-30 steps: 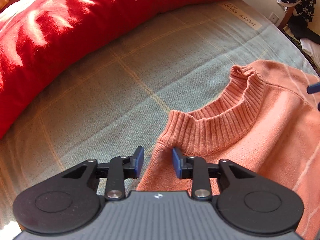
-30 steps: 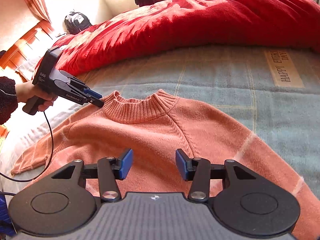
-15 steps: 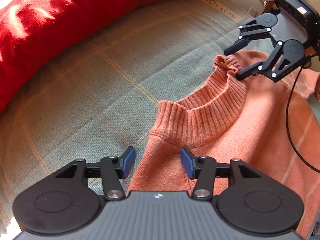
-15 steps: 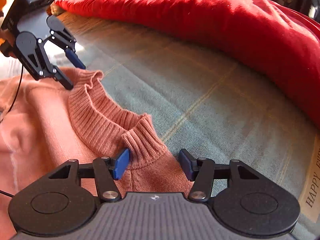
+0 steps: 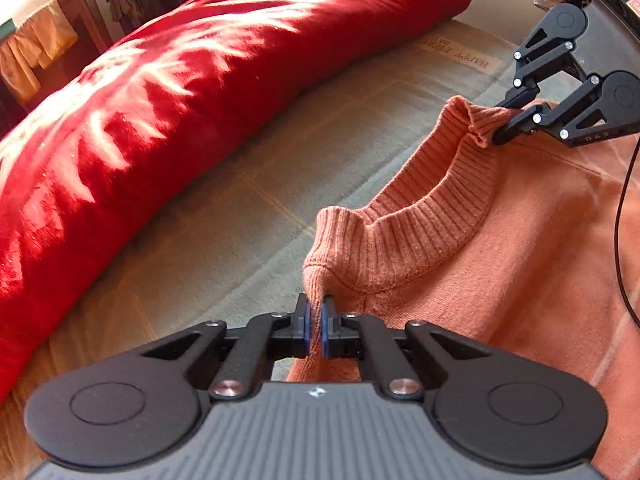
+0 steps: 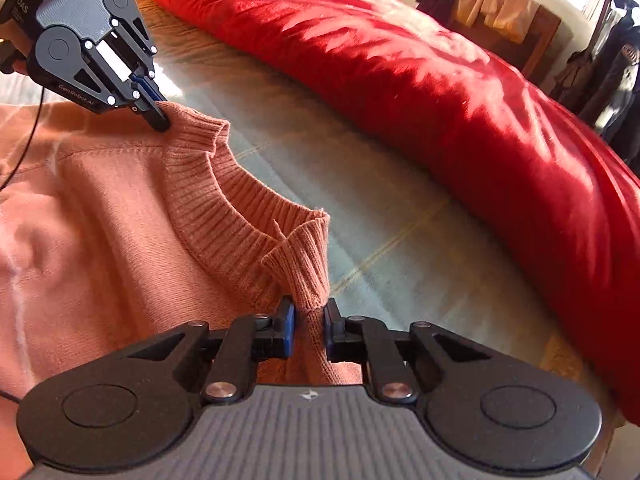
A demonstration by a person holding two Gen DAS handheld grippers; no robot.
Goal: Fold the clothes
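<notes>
Now the salmon-pink knit sweater [image 5: 500, 280] lies spread on the grey-green plaid bed cover [image 5: 260, 184], beside a red duvet [image 5: 160, 100]. The left gripper [image 5: 315, 322] has its fingers pressed together on the shoulder fabric just below one end of the ribbed collar [image 5: 432, 216]. The right gripper [image 6: 308, 326] pinches the collar's other end, its blue-padded fingers closed onto the knit with a narrow gap.

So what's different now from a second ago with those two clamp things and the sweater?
Both closed on the sweater: the left gripper and right gripper each pinch the ribbed collar at one end, lifting those ends slightly. The red duvet and bedsheet stayed put.
</notes>
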